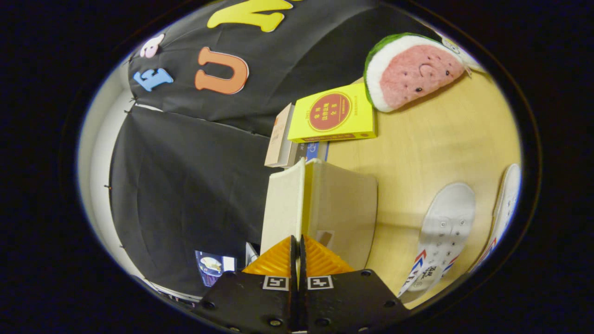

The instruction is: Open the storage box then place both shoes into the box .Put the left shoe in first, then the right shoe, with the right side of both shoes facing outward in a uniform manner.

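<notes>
Looking along the fingers in the gripper view, the gripper [297, 241] had its two fingers drawn together on a thin pale panel, apparently the lid [283, 204] of the storage box [343, 208], pinched at its edge; the gap between the fingers was all but gone, so both seemed to press on it. The box sat just ahead of the fingers on the wooden table [441, 139], its lid lifted edge-on toward the camera; how wide it stood open could not be told. Two white shoes [443, 232] lay on the table beside the box, well clear of it; the nearer one showed its laces, the farther shoe [503, 208] lay partly cut off. Beyond the box stood a yellow book [334, 118] on a stack of books [280, 137], and a watermelon cushion [413, 69] farther off. To do the opening well, the lid probably wanted swinging in a steady arc about its hinge, keeping the pinch firm and not dragging the box across the table; the lid should fold fully back before release, leaving the mouth free for the left shoe.
</notes>
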Demonstrator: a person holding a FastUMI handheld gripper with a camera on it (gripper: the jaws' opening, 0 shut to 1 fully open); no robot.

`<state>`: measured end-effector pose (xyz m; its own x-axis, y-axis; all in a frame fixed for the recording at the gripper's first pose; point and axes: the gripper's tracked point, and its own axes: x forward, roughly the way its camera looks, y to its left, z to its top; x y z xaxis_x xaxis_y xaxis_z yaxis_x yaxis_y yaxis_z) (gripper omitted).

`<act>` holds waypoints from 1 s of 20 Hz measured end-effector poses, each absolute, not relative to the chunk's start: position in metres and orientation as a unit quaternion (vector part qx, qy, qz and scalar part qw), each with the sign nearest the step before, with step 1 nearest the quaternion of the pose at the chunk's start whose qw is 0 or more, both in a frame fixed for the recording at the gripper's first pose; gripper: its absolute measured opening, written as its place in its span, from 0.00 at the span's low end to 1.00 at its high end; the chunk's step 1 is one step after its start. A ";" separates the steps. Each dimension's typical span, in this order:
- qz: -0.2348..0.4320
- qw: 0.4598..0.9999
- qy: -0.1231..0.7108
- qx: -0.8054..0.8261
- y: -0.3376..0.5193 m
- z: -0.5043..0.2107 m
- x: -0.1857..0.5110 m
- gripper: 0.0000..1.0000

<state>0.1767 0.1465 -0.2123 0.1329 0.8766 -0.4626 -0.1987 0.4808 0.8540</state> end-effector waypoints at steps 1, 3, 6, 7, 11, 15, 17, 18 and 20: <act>0.391 0.689 0.522 0.316 0.151 -0.200 0.177 0.00; 0.378 0.706 0.518 0.300 0.158 -0.182 0.178 0.00; 0.365 0.728 0.511 0.276 0.174 -0.157 0.177 0.00; 0.364 0.732 0.508 0.270 0.181 -0.149 0.176 0.00; 0.350 0.748 0.495 0.271 0.210 -0.118 0.175 0.00; 0.339 0.761 0.485 0.266 0.242 -0.085 0.172 0.01; 0.341 0.758 0.486 0.272 0.264 -0.067 0.163 0.01; 0.338 0.758 0.489 0.270 0.274 -0.059 0.157 0.01; 0.310 0.771 0.483 0.276 0.290 -0.048 0.152 0.01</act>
